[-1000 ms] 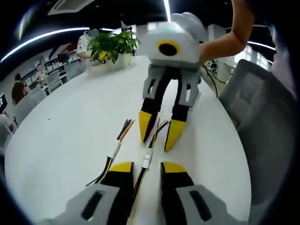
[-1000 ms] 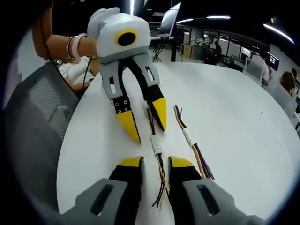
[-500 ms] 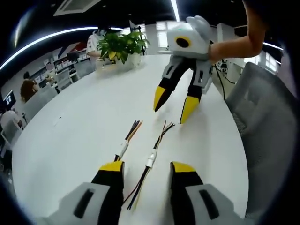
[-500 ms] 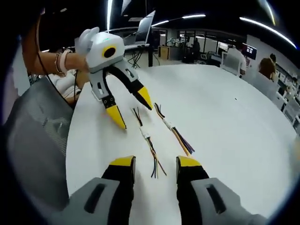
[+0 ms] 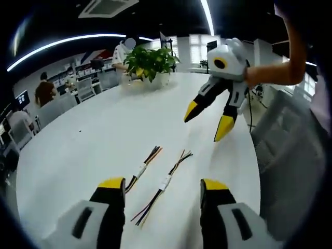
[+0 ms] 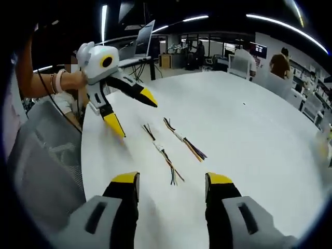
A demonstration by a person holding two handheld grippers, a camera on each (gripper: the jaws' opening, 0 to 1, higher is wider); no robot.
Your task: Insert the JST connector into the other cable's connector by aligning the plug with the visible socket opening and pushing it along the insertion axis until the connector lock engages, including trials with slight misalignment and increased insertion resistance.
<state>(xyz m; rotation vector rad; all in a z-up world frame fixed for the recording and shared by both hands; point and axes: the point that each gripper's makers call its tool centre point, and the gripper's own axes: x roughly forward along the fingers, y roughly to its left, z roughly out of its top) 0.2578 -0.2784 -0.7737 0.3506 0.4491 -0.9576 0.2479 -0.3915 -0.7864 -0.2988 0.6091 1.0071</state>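
Ahead of my spread, empty left gripper [image 5: 163, 188] and right gripper [image 6: 172, 179], both cables [image 5: 165, 181] [image 5: 141, 169] lay loose on the table [image 5: 93, 135]. Nothing was grasped; next I needed to take one in each.

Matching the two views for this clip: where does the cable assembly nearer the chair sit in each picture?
Left gripper view: the chair-side cable assembly lies low, centre, just right of the second cable assembly, between the left tongs.
Right gripper view: it lies at centre, left of the second one, above the right tongs.
Shared landmark: the curved edge of the white table beside the grey chair.
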